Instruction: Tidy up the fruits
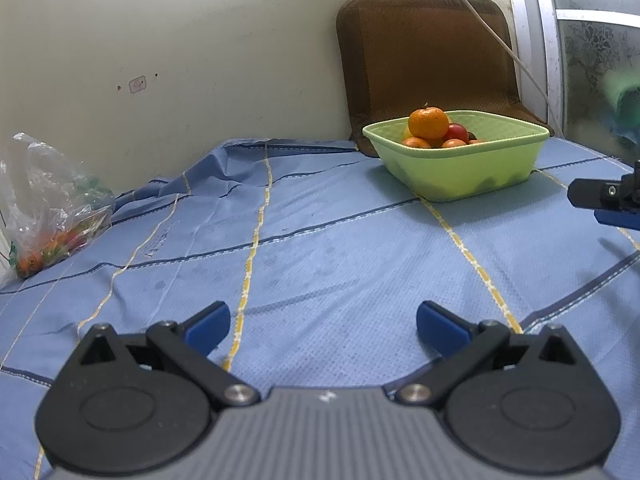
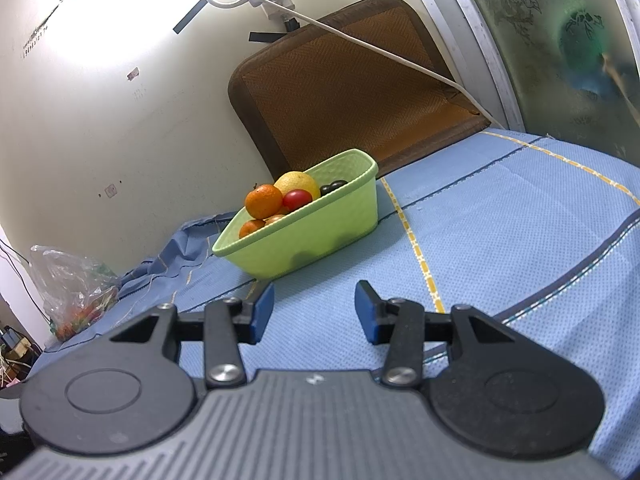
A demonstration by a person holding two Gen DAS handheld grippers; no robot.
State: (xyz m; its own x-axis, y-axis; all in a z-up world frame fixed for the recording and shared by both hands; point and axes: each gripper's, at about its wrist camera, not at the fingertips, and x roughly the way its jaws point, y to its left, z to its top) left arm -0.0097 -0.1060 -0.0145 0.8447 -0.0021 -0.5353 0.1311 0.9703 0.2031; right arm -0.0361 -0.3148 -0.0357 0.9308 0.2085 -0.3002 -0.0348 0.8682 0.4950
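Basket (image 1: 460,168), pale green, rectangular, upright, heaped with oranges (image 1: 428,123); left gripper (image 1: 323,326) and right gripper (image 2: 315,312) fingers spread, empty.

No legible text, label or number anywhere.

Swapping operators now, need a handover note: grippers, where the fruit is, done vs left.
Left gripper: open, empty, low over the blue sheet.
Right gripper: open, empty, facing the green basket.
Basket holds a pile: mandarin on top, tomato, yellow citrus, dark fruits at the back.
Plastic bag by the wall holds more small fruit.
Done: no loose fruit shows on the sheet. Left: probably the bag.
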